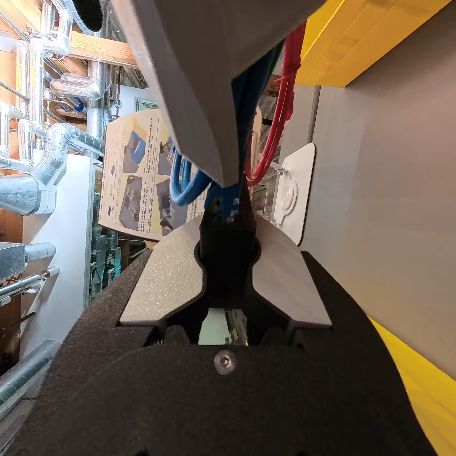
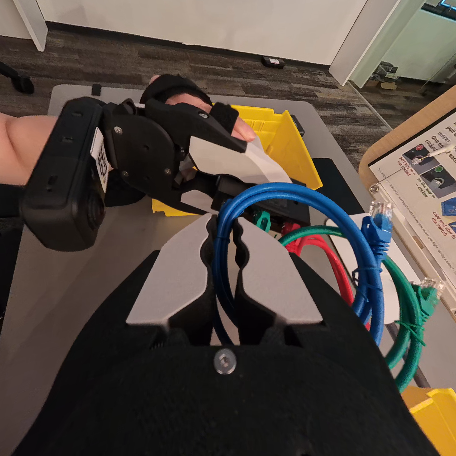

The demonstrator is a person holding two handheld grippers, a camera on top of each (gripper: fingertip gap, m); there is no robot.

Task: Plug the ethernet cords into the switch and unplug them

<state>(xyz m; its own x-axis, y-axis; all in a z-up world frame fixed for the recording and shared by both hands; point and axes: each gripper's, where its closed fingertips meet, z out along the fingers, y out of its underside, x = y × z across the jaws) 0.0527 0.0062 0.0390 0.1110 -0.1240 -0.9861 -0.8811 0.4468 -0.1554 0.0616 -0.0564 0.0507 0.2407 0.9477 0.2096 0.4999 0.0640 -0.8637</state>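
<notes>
My left gripper [image 1: 227, 219] is shut on the black switch [image 1: 227, 244], with its ports facing away. A blue cord's plug [image 1: 229, 204] sits at the port face; I cannot tell how deep it is. My right gripper [image 2: 225, 219] is shut on the blue cord [image 2: 308, 195] just behind that plug. One of its grey fingers [image 1: 187, 86] fills the top of the left wrist view. In the right wrist view, a gloved hand holds the left gripper's fingers [image 2: 229, 160] around the switch [image 2: 278, 204]. A green plug [image 2: 262, 219] and a red plug [image 2: 288, 228] sit in its ports.
The blue cord's free plug [image 2: 381, 214] and the green cord's free plug [image 2: 429, 293] hang at the right over a white pad [image 2: 345, 249]. A yellow bin [image 2: 283, 138] stands behind the switch, another [image 2: 434, 419] at bottom right. An instruction board [image 2: 419, 185] stands at the table's right edge. The left gripper's tips are roughly 6 cm from the right gripper's.
</notes>
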